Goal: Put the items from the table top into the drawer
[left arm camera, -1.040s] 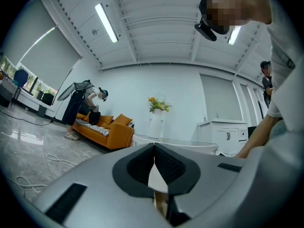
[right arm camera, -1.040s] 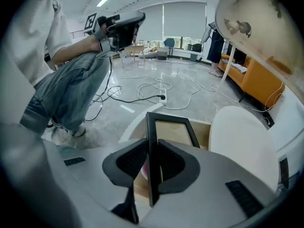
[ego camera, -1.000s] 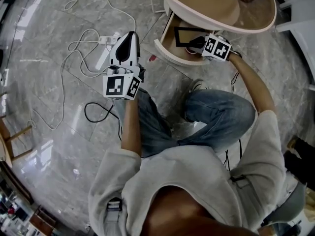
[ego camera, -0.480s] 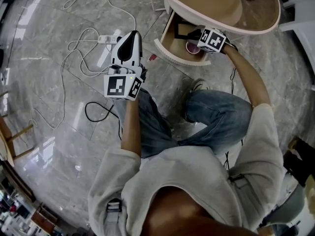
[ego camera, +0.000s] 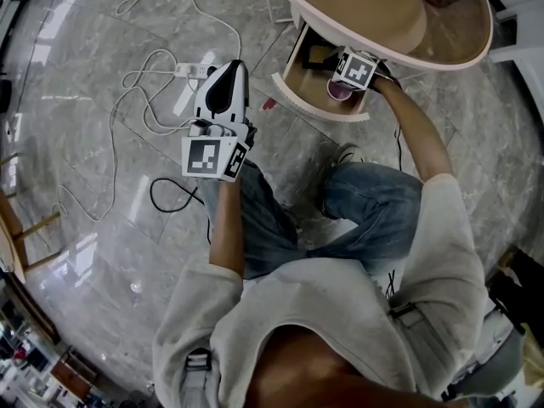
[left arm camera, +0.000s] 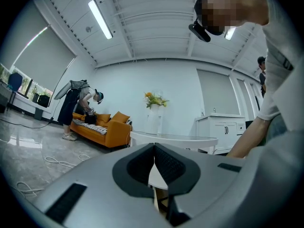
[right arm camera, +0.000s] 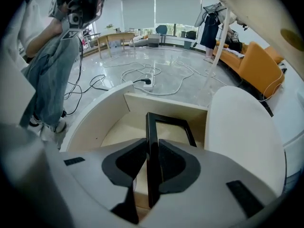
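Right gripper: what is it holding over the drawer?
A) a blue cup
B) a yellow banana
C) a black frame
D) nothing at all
C: in the right gripper view, the right gripper has one thin bar of the black frame pinched between its pads, above the open drawer. Its jaws have just opened a touch, but the pads are on the bar.

Left gripper (left arm camera: 154,147): held level on a bent forearm, jaws closed together, nothing between them. Right gripper (right arm camera: 152,148): arm stretched forward, pointing steeply down, jaws clamped on the upright edge of a black frame (right arm camera: 151,125).
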### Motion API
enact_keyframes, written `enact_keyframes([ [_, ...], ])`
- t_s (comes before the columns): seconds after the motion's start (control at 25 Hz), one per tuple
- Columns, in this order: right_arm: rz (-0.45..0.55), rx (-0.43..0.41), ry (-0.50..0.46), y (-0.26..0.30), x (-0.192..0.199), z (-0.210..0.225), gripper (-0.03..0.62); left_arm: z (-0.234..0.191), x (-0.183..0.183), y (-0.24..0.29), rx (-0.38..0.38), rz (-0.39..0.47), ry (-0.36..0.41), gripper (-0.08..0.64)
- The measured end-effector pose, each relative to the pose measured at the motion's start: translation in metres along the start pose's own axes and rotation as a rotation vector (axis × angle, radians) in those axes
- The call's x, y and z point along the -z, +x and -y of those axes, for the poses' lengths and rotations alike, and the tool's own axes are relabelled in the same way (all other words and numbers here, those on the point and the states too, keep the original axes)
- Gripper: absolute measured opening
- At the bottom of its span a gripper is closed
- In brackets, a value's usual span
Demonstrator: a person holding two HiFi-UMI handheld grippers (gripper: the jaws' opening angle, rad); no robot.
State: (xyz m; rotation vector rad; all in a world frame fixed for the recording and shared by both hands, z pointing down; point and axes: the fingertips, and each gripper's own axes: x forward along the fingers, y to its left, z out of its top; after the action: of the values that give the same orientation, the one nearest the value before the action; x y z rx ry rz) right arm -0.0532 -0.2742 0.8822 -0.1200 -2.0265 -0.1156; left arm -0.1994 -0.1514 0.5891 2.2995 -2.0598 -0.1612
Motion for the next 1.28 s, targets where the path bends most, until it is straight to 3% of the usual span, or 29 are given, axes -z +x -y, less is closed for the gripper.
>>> enact_keyframes([
  [0.28,-0.120,-0.056,-0.025,0.027,0.016,-0.009,0.092,-0.001,-0.003,-0.001,-0.001,-0.004,0.016,0.017],
  [0.6,-0.078,-0.023,-0.019,0.031,0.017,-0.001,0.138,-0.002,0.000,0.001,-0.005,-0.012,0.020,0.017],
  [0.72,-0.011,0.010,-0.051,0.019,0.002,-0.001,0.128,-0.001,0.002,0.003,0.001,-0.014,0.020,0.017],
  [0.92,0.129,0.122,-0.116,-0.019,-0.037,0.000,0.044,0.005,0.006,0.010,0.027,-0.019,0.017,0.017],
  [1.08,0.285,0.148,-0.055,-0.059,-0.065,-0.016,0.026,0.012,0.010,0.013,0.053,-0.028,0.021,0.017],
  [1.28,0.519,0.166,0.109,-0.130,-0.104,-0.043,0.025,0.018,0.015,0.017,0.077,-0.034,0.018,0.017],
])
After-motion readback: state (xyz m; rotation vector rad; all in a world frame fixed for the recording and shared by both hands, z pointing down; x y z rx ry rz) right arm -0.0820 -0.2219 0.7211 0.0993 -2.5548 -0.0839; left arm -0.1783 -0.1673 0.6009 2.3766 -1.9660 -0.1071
